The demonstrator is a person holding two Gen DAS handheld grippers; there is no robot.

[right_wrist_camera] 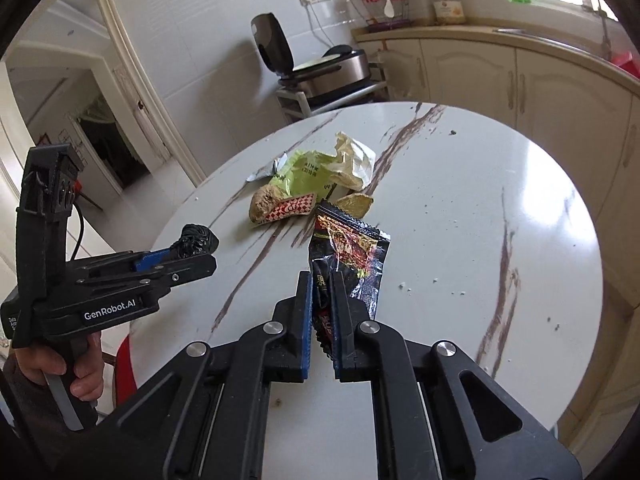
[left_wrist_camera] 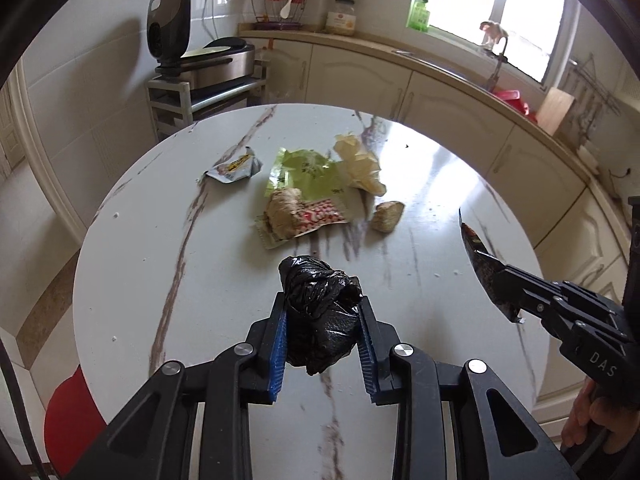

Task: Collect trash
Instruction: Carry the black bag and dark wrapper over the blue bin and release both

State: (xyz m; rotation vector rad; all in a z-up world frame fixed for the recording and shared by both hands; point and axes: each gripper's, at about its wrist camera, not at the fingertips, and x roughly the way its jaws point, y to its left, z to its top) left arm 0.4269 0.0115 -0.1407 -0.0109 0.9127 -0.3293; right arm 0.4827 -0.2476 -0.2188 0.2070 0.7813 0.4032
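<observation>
- We see a wadded black trash bag (left_wrist_camera: 320,312) clenched between the blue pads of the left hand-held gripper (left_wrist_camera: 323,334), held above the near part of the round marble desk (left_wrist_camera: 160,240).
- We see a black-and-red snack wrapper (right_wrist_camera: 348,256) pinched between the pads of the right hand-held gripper (right_wrist_camera: 323,312), standing up from the jaws over the desk.
- Farther out on the desk lies the loose trash: a green plastic bag (left_wrist_camera: 304,170), a red-and-white checked wrapper (left_wrist_camera: 320,216) with a brown lump (left_wrist_camera: 282,210) resting on it, and a second brown lump (left_wrist_camera: 386,216) just beside them.
- A crumpled cream paper (left_wrist_camera: 360,162) touches the green bag's far-right edge, and a silver-and-yellow packet (left_wrist_camera: 236,166) lies apart to its left.
- In the left wrist view the right hand-held gripper enters from the right edge with its wrapper seen edge-on.
- Beyond the desk we see an open electric griddle (left_wrist_camera: 216,56) on a grey rack, cream cabinets (left_wrist_camera: 360,76) and a bright window (left_wrist_camera: 492,12).
</observation>
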